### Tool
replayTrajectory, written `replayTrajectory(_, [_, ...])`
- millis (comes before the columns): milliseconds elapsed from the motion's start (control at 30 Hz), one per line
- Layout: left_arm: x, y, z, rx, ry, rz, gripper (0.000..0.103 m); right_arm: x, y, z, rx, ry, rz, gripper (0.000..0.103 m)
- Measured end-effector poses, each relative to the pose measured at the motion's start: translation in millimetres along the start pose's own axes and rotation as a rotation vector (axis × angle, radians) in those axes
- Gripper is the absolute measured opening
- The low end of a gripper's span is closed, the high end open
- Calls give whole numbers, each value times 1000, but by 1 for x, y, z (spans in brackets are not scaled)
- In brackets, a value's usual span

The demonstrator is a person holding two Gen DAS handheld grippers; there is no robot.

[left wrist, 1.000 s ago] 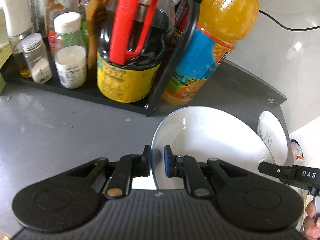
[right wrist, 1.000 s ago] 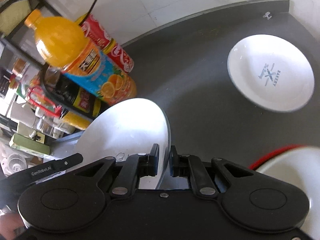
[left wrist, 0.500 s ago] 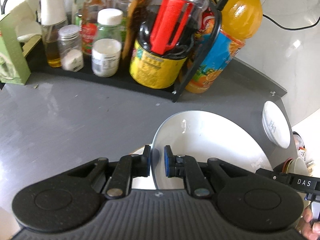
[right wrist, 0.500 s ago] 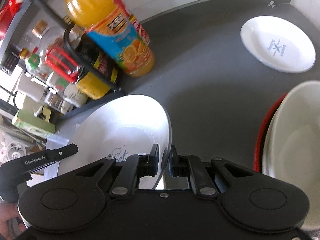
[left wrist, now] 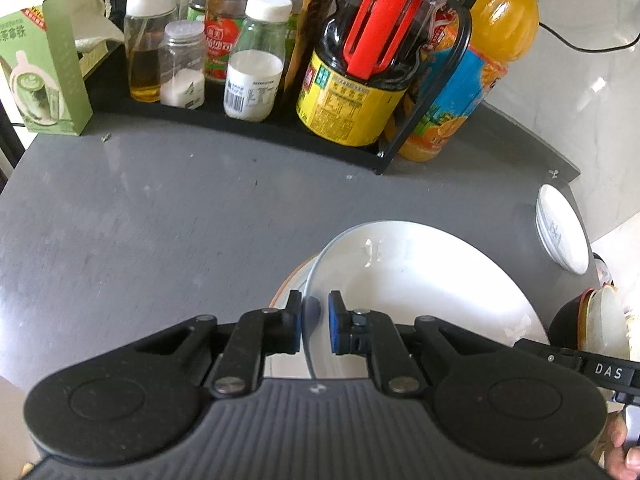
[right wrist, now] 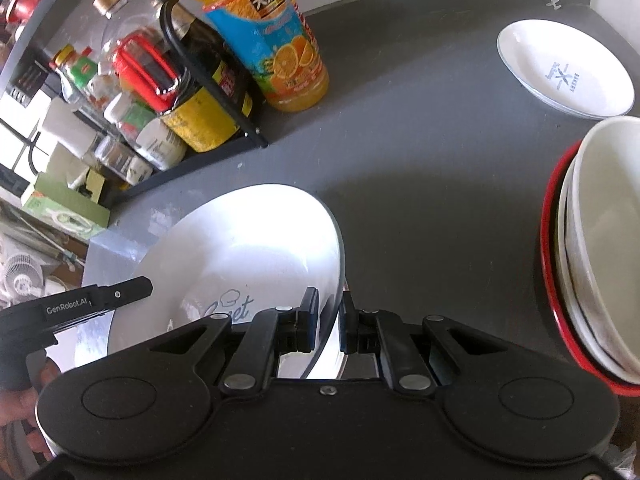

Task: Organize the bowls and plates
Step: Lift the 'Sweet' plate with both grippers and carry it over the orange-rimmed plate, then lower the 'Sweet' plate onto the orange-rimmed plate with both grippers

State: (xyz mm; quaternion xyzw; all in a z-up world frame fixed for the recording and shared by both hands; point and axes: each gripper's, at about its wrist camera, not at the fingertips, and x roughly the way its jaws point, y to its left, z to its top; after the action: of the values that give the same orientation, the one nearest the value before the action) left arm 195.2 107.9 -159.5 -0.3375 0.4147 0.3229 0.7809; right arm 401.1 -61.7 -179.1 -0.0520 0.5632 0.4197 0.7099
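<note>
1. Two hand-held tongs grip one large white plate [left wrist: 420, 280] from opposite sides, holding it above a dark grey table [left wrist: 160, 220].
2. The left tongs [left wrist: 314, 322] are nearly closed, their blue pads pinching the plate's near-left rim. The right tongs [right wrist: 328, 320] are likewise nearly closed on the opposite rim, where blue lettering shows on the plate.
3. In the left view a second white dish with an orange-tinted edge [left wrist: 288, 292] peeks out just beneath the plate; whether the two touch cannot be told.
4. To the right stands a stack of bowls [right wrist: 600, 240], pale bowls nested inside a red-rimmed one. Farther back near the table corner lies a small white plate [right wrist: 564, 68] with a printed logo, well apart from the stack.
5. Behind, a black rack of sauce bottles [left wrist: 352, 92] and an orange juice bottle [right wrist: 276, 40] stand clear of the plate.
6. The step appears to be carrying the plate to its resting place. Doing it well likely means keeping both grips even, the plate level, lowering it slowly and centred, and loosening both tongs only once it rests.
</note>
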Motion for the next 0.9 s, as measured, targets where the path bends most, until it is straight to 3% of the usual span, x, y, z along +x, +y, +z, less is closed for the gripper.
replayTrajectory(433, [16, 10, -25, 12, 45, 20, 12, 1, 8, -21, -76, 19, -28, 11])
replayTrajectory(900, [27, 0, -32, 65, 36, 41, 16, -2, 14, -25, -107, -13, -85, 9])
